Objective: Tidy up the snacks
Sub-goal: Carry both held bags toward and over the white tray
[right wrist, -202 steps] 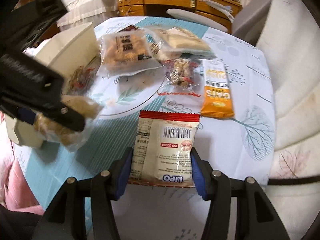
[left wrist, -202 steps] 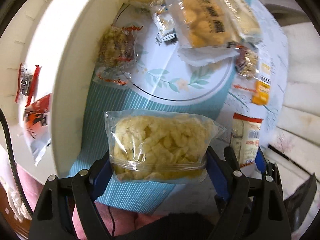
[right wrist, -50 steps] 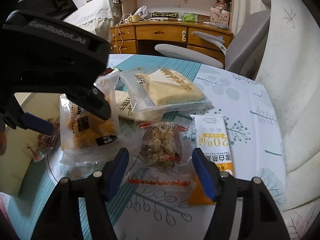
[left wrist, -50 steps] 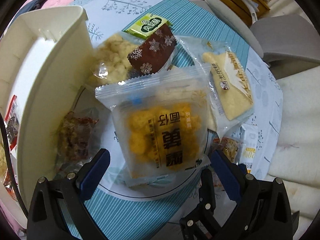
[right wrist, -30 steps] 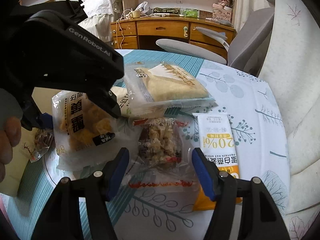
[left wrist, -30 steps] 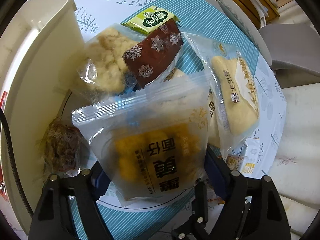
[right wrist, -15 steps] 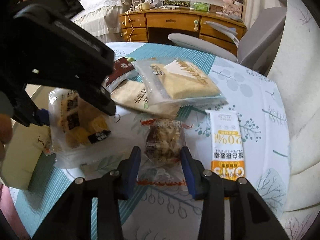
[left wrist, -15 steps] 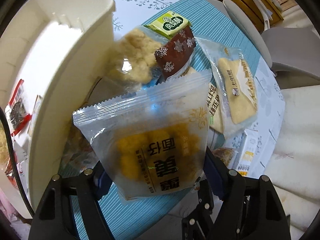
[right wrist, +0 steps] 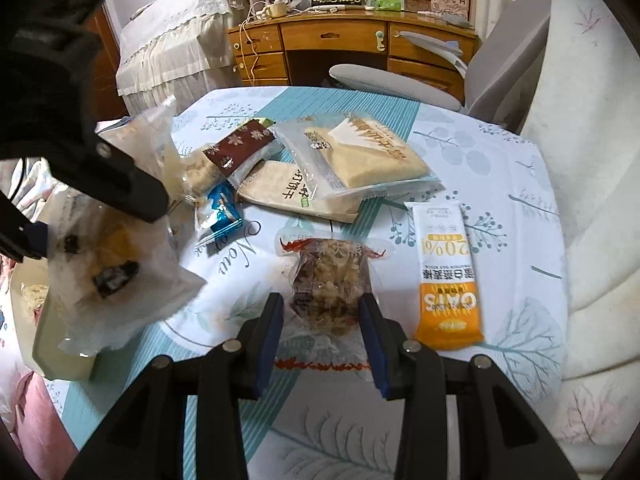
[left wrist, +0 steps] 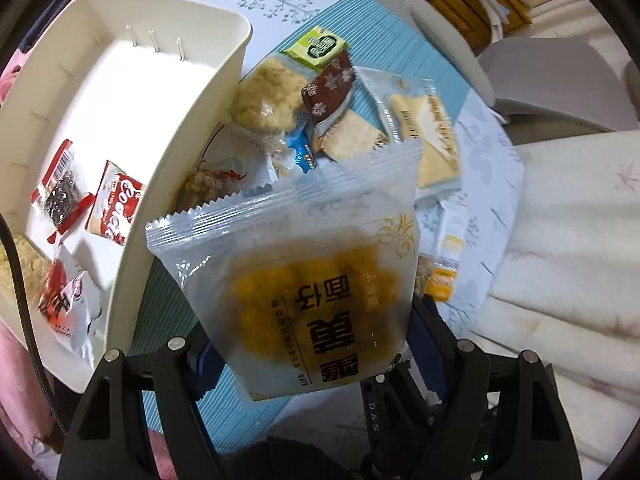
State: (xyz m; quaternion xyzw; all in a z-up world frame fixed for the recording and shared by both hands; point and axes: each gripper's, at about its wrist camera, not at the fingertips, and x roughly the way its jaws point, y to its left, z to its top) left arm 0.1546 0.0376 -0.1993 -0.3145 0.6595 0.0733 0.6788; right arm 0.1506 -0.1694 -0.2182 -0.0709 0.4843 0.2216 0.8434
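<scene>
On the leaf-printed tablecloth (right wrist: 500, 184), the right gripper (right wrist: 322, 316) now clenches the nut-cluster packet (right wrist: 328, 292) it straddled a second ago, the left gripper (left wrist: 312, 356) has lifted its clamped yellow-snack bag (left wrist: 304, 276) beside the white bin (left wrist: 168, 128), a wooden desk (right wrist: 340, 48) beyond.

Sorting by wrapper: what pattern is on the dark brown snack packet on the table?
White snowflakes on the dark brown packet; the left wrist view shows it best.
</scene>
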